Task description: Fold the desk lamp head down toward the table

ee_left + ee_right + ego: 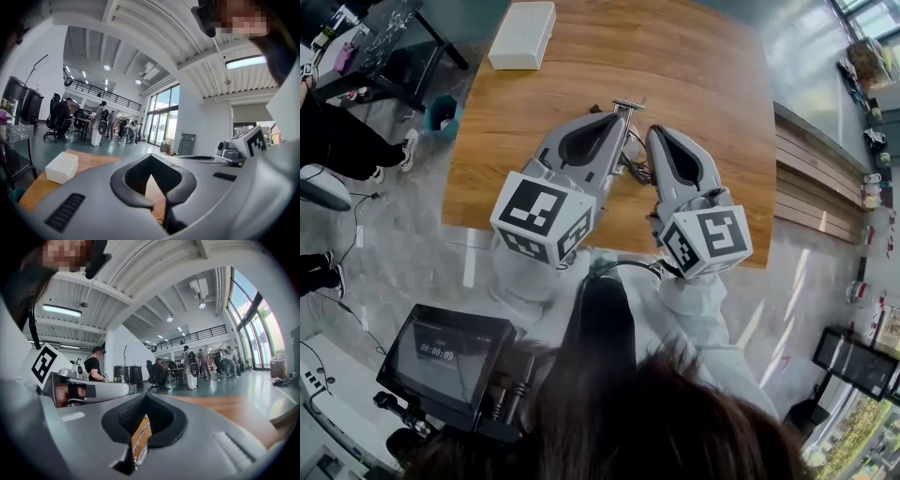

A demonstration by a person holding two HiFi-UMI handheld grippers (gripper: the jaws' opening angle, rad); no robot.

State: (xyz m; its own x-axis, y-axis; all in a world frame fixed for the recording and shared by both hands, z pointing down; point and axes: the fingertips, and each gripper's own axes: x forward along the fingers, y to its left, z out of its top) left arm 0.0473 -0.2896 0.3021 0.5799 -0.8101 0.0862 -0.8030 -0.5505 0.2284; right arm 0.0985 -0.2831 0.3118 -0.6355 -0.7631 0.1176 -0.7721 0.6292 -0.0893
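Note:
In the head view, both grey grippers hover side by side over the wooden table (712,84), pointing away from me. My left gripper (617,117) is shut with nothing in it. My right gripper (660,133) is also shut and empty. Between their tips a thin metal part of the desk lamp (628,105) pokes out, with tangled black cable (636,169) below it; the grippers hide most of the lamp. In the left gripper view the left gripper (150,157) has its jaws together. Below the right gripper (146,397), metal lamp rods (139,439) show through the gap.
A white box (522,35) lies at the table's far left, also seen as the white box (62,166). A teal bin (442,114) stands on the floor left of the table. People and office chairs are far off in the hall.

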